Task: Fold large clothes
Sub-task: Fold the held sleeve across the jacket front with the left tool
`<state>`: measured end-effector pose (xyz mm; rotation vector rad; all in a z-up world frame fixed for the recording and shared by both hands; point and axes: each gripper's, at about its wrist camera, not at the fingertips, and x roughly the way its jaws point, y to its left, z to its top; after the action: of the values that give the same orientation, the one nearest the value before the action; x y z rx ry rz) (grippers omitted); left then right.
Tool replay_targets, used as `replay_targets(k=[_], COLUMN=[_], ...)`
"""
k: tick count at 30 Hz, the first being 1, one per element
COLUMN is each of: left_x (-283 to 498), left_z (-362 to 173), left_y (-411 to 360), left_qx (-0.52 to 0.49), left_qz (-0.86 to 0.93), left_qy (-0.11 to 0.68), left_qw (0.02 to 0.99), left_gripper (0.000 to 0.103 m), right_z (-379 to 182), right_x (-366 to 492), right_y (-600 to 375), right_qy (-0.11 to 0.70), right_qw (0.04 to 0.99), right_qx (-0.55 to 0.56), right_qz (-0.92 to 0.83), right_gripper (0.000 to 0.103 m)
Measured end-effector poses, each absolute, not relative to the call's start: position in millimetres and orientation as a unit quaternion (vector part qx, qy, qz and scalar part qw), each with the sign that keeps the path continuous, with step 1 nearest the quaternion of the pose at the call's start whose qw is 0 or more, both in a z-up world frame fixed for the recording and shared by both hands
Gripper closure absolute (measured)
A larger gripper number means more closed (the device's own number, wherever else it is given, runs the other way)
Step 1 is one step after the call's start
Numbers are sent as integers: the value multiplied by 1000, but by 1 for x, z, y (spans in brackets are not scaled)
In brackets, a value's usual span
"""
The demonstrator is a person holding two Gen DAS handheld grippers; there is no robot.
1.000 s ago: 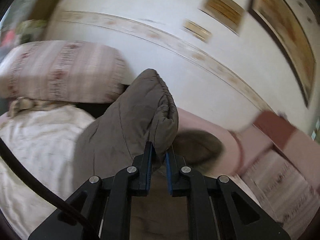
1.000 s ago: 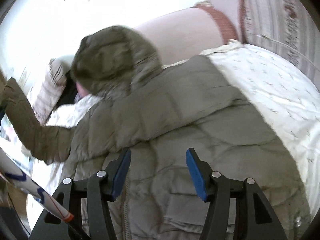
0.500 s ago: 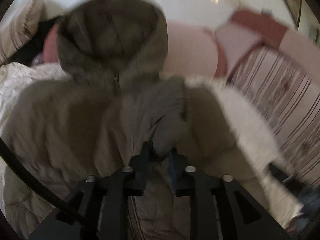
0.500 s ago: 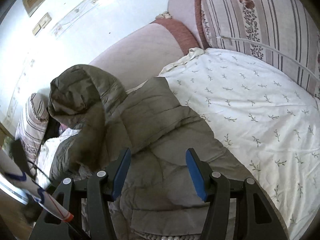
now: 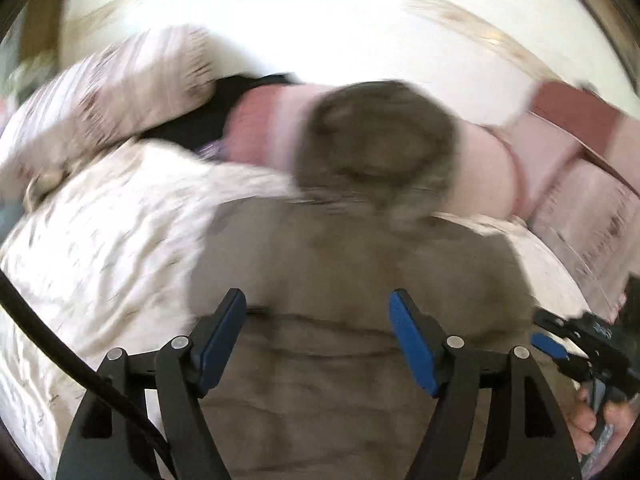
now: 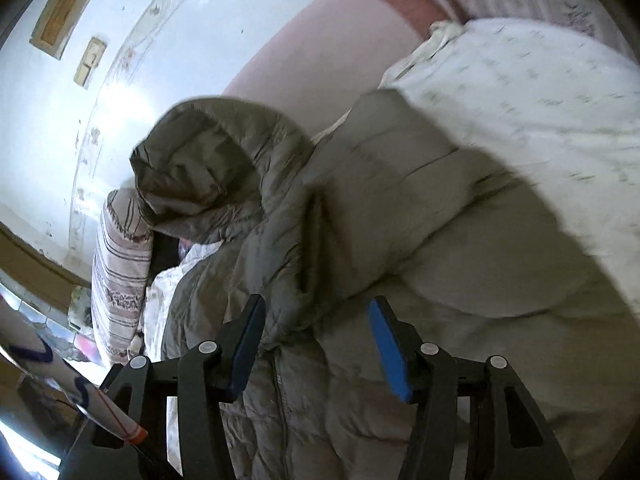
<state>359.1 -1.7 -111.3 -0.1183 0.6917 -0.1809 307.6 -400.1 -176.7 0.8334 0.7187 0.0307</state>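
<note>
A large olive-grey quilted hooded jacket (image 5: pixel 352 264) lies on a bed with a white leaf-print cover (image 5: pixel 104 248). Its hood (image 5: pixel 372 140) rests against the pink headboard (image 5: pixel 484 160). My left gripper (image 5: pixel 318 340) is open and empty just above the jacket's body. My right gripper (image 6: pixel 316 344) is open and empty over the jacket (image 6: pixel 400 216), near a sleeve folded across its front. The hood (image 6: pixel 208 168) shows at upper left in the right wrist view. The right gripper also shows at the right edge of the left wrist view (image 5: pixel 568 340).
A striped pillow (image 5: pixel 120 92) lies at the bed's left head end and shows in the right wrist view (image 6: pixel 120 264). Striped cushions (image 5: pixel 580 208) line the right side. A white wall (image 6: pixel 100 80) with framed pictures stands behind the headboard.
My left gripper swung the sleeve across the jacket, let it go and opened. The sleeve now lies folded on the jacket's front. My right gripper stayed open and shifted over the jacket.
</note>
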Motion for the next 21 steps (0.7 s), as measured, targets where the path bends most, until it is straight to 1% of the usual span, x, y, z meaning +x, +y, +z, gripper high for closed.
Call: replay_targets(k=[3,5,6,7,8,10,14,17,19,21], left_x=[384,402,411,418,427,437,449,454,450,446], left_z=[-131,-146,-150,-154,-159,-168,-191,-204,-204,-201], left_y=[42,58,61,67,68,63,48,39,32,29], left_qx=[-98,-113,-120,-128,-129,-125,-89,-79,-55,-37], left_qz=[-54,-37,-36,-36,-34,-33,-14,-21,-17,-11], left_qy=[340,351,352,353,357,364,411,436,436,429], left_qw=[934,929,928,926,925,922,907,896,898,902], left_gripper=[30,30,30,30,30,30,30,30,30,30], right_z=[-185,-188,-191,-195,-198,-198,-186,-195,-205,-202], right_x=[326,337,344,349,354,360,359,362,366,363], right_y=[-387,-380,-377,-376,-376,-375,-377,-379,-377,-379], right_qy=[353,360,363,364,365,367,365,390,409,407], right_qw=[850,856,858,858,857,861,882,877,870,871], right_qx=[389,372,363,362,363,351,293,266,258,260], right_qz=[18,11,8,6,7,6,-63,-91,-92,-89], right_gripper=[49,57,59,63,73,78,81,80,80,77])
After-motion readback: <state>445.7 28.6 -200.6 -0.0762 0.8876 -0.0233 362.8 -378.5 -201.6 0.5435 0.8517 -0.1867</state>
